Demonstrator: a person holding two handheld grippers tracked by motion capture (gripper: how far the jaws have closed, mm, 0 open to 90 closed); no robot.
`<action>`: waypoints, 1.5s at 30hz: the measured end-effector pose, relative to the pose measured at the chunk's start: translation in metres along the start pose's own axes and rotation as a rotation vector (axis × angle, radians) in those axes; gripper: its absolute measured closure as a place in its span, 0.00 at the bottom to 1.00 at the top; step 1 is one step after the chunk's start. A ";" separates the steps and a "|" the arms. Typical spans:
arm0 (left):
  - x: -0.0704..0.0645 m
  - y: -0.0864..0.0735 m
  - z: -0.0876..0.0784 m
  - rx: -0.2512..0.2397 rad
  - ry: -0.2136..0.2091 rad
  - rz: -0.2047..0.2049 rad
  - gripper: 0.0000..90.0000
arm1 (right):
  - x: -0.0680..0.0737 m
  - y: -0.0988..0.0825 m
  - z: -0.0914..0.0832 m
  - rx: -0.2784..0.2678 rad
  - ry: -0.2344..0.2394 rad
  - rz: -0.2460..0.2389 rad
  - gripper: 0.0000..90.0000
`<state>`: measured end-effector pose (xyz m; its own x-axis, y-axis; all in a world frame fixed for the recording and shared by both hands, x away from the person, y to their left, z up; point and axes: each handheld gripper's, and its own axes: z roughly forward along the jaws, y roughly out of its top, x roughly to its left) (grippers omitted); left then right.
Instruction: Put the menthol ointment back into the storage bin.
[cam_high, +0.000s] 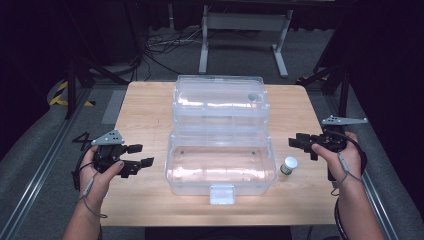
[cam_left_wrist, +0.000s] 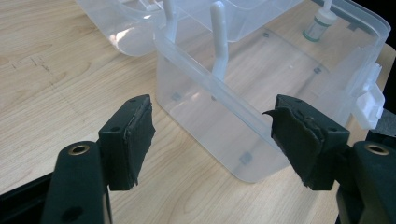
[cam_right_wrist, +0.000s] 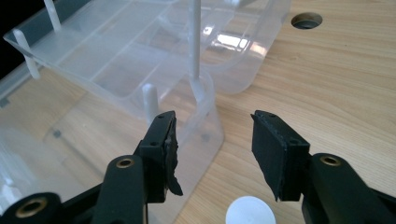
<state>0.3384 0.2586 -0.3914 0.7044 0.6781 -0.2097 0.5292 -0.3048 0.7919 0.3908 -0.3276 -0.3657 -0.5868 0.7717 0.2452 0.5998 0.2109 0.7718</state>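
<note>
White cap (cam_right_wrist: 251, 211) cut by bottom edge

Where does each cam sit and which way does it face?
High view: above the person's side, looking forward and down on the table; both forearms, left gripper, right gripper.
Left gripper view: on the left gripper, facing the clear box across open jaws.
Right gripper view: on the right gripper, facing the box's corner; white-capped jar below.
Shared: all three show the box and the jar.
</note>
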 end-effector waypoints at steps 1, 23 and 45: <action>0.000 0.000 0.000 0.000 0.001 0.002 0.34 | 0.000 -0.001 0.000 0.002 -0.002 -0.007 0.56; 0.002 -0.001 0.002 0.014 0.004 0.008 0.33 | 0.000 -0.016 0.006 0.185 -0.064 -0.033 0.53; 0.007 -0.006 0.007 0.053 -0.010 -0.018 0.31 | -0.006 -0.032 0.036 0.381 -0.132 -0.045 0.43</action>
<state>0.3440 0.2605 -0.4017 0.6988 0.6776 -0.2293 0.5662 -0.3279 0.7563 0.3952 -0.3170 -0.4129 -0.5571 0.8218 0.1193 0.7484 0.4346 0.5011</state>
